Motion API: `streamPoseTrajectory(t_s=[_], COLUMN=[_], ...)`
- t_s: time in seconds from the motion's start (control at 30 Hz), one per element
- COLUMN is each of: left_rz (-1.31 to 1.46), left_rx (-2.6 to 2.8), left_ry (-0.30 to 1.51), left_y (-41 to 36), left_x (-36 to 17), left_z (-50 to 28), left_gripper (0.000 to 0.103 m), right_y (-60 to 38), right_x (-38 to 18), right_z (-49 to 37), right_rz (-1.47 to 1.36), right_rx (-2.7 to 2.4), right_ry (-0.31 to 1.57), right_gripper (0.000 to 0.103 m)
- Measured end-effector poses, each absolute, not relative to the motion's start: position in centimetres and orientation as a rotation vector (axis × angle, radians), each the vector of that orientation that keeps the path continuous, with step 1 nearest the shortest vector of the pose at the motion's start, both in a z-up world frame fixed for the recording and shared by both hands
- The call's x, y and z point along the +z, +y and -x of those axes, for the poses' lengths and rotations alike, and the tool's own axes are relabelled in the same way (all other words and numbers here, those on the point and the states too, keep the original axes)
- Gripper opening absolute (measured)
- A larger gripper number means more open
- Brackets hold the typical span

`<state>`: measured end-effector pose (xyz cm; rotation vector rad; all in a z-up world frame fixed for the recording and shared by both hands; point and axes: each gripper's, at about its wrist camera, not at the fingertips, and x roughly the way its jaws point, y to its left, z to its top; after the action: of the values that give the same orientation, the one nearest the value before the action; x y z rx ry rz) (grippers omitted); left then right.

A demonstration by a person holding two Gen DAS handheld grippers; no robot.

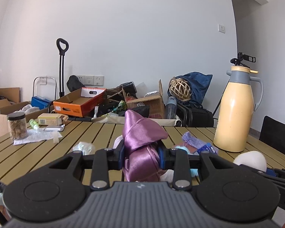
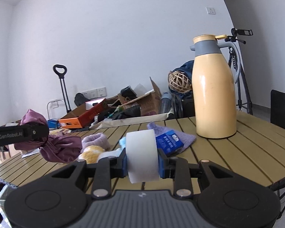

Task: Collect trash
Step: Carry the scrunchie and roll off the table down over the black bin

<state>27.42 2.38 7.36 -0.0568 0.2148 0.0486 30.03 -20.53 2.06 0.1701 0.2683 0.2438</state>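
Nearest the lens in the right wrist view, the right gripper has its blue pads clamped on a thick white roll of tape or foam, lifted clear of the slatted olive-yellow table. Likewise the left gripper is closed on a bunched piece of shiny mauve satin cloth, which hangs off the boards near the table's front edge.

So two items are in hand, and neither has been dropped anywhere; no bin or bag for trash shows in either view, so I cannot tell where they are bound.

Plenty looks left. In the middle of the table lie a lilac knitted cloth with a small blue printed packet on it, a fluffy yellow-and-white wad, a pale pink fuzzy cloth and a crumpled clear wrapper. Towards the far left corner sit a sheet of printed paper, a clear jar with a black lid, a small green bottle and a flat cardboard box.

A tall cream thermos jug with a grey collar stands at the far right edge, probably not rubbish. My judgement: early to midway through.
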Motion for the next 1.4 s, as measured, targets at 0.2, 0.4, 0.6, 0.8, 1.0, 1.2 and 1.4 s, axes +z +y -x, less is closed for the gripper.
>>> streamPoseTrajectory(t_s=[0.2,0.4,0.6,0.8,1.0,1.2,1.4], left_rz=[0.066,0.061,0.035,0.017,0.013,0.000,-0.009], left_rx=[0.051,0.061,0.080,0.104,0.127,0.145,0.149], left_ry=[0.220,0.235,0.264,0.331,0.403,0.467,0.536], left_y=[2.9,3.8,4.6,5.4,6.0,6.5,7.0], left_x=[6.8,6.3,5.2,3.4,1.1,-1.0,-3.4], left_z=[-24.3,-21.5,-18.5,-16.6,-15.5,-15.0,-15.3], left_gripper=[0.033,0.033,0.033,0.033,0.033,0.033,0.033], right_y=[-20.1,-19.4,-18.5,-17.8,-17.7,-17.6,-18.0], right_x=[1.6,1.1,-0.2,-1.9,-3.3,-4.3,-5.8], right_z=[-27.3,-24.7,-22.5,-21.2,-20.3,-20.1,-20.2], right_rz=[-0.185,-0.164,-0.128,-0.105,-0.100,-0.078,-0.063], right_rx=[0.274,0.290,0.322,0.342,0.356,0.357,0.345], right_ry=[0.282,0.278,0.308,0.375,0.440,0.487,0.557], right_gripper=[0.029,0.029,0.029,0.029,0.029,0.029,0.029])
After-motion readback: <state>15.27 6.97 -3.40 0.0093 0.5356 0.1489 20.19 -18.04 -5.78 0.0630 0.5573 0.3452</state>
